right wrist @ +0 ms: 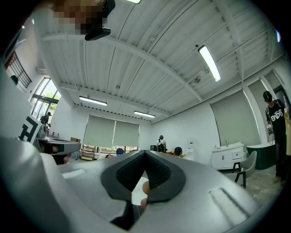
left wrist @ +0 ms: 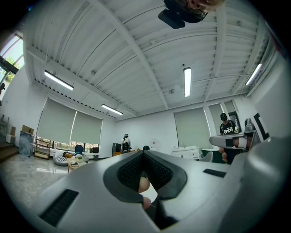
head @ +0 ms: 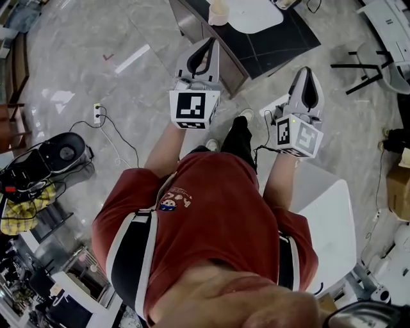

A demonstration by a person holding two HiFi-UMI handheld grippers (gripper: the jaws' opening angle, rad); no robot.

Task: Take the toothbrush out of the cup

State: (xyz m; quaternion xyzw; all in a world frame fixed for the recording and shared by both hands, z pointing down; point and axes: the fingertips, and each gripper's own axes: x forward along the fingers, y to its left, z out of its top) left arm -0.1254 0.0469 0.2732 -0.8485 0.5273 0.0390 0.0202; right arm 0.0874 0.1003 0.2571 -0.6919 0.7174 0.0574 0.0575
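Note:
A cream cup point(head: 219, 11) stands at the near corner of a dark table point(head: 275, 41) at the top of the head view; I cannot make out a toothbrush in it. My left gripper point(head: 209, 43) is held level in front of me, shut and empty, its tips just short of the table's corner and below the cup. My right gripper point(head: 308, 72) is beside it, also shut and empty, short of the table's edge. In the left gripper view the jaws point(left wrist: 144, 152) meet with nothing between them, as do those in the right gripper view point(right wrist: 144, 152). Neither gripper view shows the cup.
A white round dish point(head: 253, 13) lies on the dark table behind the cup. A white table point(head: 330, 218) is at my right. On the floor lie a black bag point(head: 54, 154), a power strip point(head: 97, 114) with cables, and black chair legs point(head: 362, 67). People stand far off point(left wrist: 125, 140).

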